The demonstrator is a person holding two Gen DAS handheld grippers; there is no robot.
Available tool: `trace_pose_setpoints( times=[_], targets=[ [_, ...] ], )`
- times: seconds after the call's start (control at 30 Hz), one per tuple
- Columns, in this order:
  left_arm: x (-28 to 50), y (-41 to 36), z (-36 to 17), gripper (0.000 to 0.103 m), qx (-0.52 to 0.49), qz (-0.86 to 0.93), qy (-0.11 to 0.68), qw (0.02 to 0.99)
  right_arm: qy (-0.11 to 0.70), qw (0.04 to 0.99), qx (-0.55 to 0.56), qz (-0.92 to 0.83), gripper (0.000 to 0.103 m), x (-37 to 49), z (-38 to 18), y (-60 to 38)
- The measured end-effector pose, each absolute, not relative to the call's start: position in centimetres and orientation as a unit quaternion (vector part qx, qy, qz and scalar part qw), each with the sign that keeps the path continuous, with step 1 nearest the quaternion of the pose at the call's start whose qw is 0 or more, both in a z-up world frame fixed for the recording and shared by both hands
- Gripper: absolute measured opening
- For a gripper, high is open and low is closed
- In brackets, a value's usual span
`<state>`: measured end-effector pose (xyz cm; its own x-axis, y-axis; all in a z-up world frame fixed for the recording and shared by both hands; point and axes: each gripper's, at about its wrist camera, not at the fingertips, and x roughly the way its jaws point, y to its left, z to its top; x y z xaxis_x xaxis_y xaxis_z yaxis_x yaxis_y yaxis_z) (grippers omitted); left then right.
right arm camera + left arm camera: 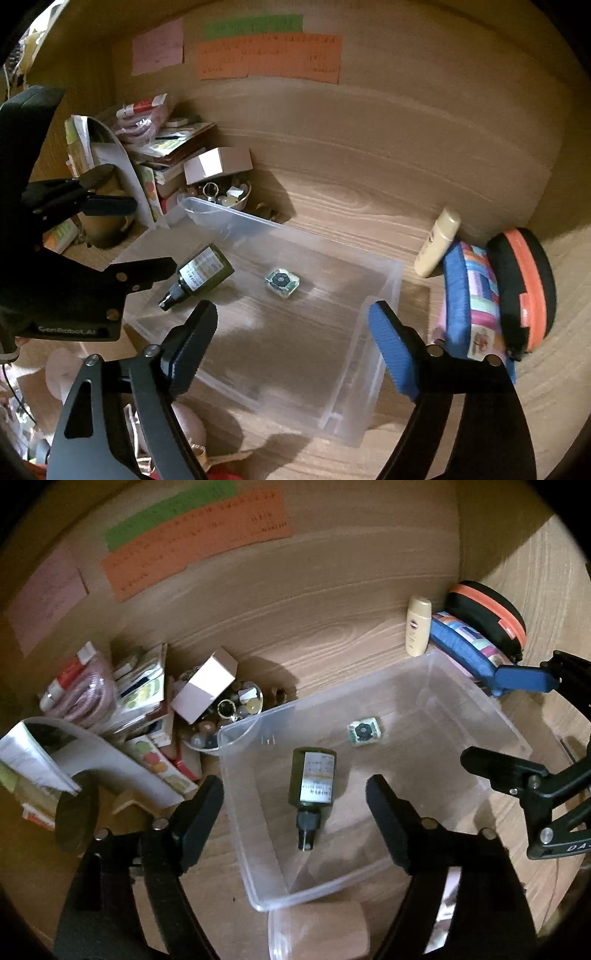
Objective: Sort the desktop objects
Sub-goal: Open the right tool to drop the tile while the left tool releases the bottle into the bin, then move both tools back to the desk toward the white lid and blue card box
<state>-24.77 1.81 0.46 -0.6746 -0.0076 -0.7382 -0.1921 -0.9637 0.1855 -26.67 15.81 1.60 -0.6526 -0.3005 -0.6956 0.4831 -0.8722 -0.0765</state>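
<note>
Both grippers, left [293, 801] and right [291, 325], spread apart, empty, above clear bin [480, 686] holding dropper bottle [314, 779] near its left wall

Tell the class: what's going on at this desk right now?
A person is sorting desk clutter with two handheld tools. Both the left tool and the right tool hang open and empty above a clear plastic bin, where a dark dropper bottle and a small patterned square already lie.

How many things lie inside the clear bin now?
2: a dark bottle lying on its side near the left wall of the bin, and a small patterned square near the middle.
</note>
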Motion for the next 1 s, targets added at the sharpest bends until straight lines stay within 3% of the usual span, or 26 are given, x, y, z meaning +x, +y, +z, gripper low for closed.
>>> trace_pose_setpoints(
  times=[0.03, 0.43, 0.63, 1.0],
  targets=[
    [-24.3, 1.7, 0.7, 0.091, -0.395, 0.909, 0.125, 0.048, 0.129, 0.216, 0.356, -0.9, 0.083, -26.3, 1.8, 15.8],
    [-17.7, 0.0, 3.6, 0.094, -0.344, 0.931, 0.111, 0.046, 0.131, 0.213, 0.315, -0.916, 0.086, -20.1, 4.2, 16.5],
    [-13.5, -2.6, 4.8, 0.098, -0.32, 0.943, 0.078, 0.052, 0.135, 0.206, 0.289, -0.925, 0.095, -15.8, 4.4, 17.9],
    [-7.6, -6.4, 2.0, 0.099, -0.32, 0.946, 0.033, 0.042, 0.108, 0.184, 0.274, -0.938, 0.101, -10.8, 3.6, 20.7]
  ],
)
